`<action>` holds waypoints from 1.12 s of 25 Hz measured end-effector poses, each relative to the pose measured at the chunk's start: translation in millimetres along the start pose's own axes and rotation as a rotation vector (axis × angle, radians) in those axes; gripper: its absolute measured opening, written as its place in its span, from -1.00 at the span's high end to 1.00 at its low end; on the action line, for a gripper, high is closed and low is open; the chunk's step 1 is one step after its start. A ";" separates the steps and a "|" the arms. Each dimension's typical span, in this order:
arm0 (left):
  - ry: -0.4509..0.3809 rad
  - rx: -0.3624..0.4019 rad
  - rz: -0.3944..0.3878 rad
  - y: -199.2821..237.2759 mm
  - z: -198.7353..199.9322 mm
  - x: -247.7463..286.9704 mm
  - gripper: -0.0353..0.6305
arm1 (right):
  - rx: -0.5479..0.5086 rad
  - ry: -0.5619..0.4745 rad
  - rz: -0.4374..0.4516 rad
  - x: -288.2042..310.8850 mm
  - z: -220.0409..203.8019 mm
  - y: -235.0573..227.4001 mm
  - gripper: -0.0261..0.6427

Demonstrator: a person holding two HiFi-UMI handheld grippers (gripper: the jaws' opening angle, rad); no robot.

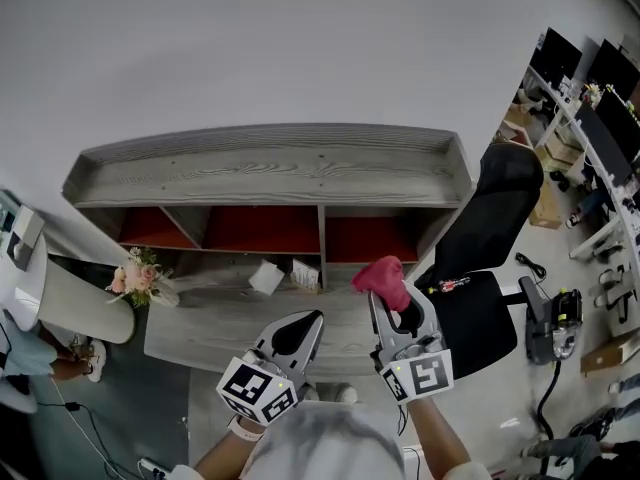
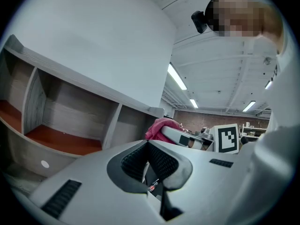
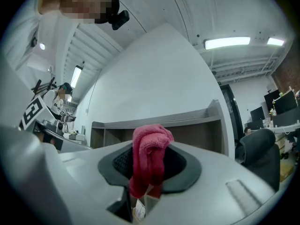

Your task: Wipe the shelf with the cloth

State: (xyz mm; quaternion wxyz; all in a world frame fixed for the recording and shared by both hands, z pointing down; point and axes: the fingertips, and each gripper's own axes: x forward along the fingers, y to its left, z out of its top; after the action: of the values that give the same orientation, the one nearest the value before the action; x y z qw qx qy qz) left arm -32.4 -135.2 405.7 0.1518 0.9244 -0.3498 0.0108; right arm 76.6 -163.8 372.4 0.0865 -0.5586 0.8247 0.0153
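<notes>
1 R claw (image 1: 397, 306) holds cloth (image 1: 383, 277) up

Matt grey wood-grain shelf (image 1: 270, 173) with smooth red inner boards, fluffy pink terry cloth (image 1: 383, 278), smooth matt grey plastic jaws, ribbed black pads (image 2: 164, 161)

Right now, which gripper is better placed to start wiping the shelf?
Right. The right gripper has its jaws shut on the pink cloth, held in front of the shelf near its right compartment. The left gripper has its jaws together with nothing between them.
</notes>
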 end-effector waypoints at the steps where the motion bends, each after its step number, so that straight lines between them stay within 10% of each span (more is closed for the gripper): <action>1: -0.003 0.009 0.001 2.2 2.8 1.6 0.88 | -0.013 -0.007 0.000 7.7 -0.5 -1.2 0.54; 28: 0.006 -0.003 0.083 60.7 9.8 21.6 0.88 | -0.192 -0.059 0.016 178.1 -37.1 -18.1 0.55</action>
State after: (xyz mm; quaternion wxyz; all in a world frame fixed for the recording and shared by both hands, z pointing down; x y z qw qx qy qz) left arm -56.3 -194.9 415.7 0.1538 0.9087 -0.3876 0.0194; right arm 24.4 -338.8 381.7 0.0567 -0.5569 0.8211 0.1114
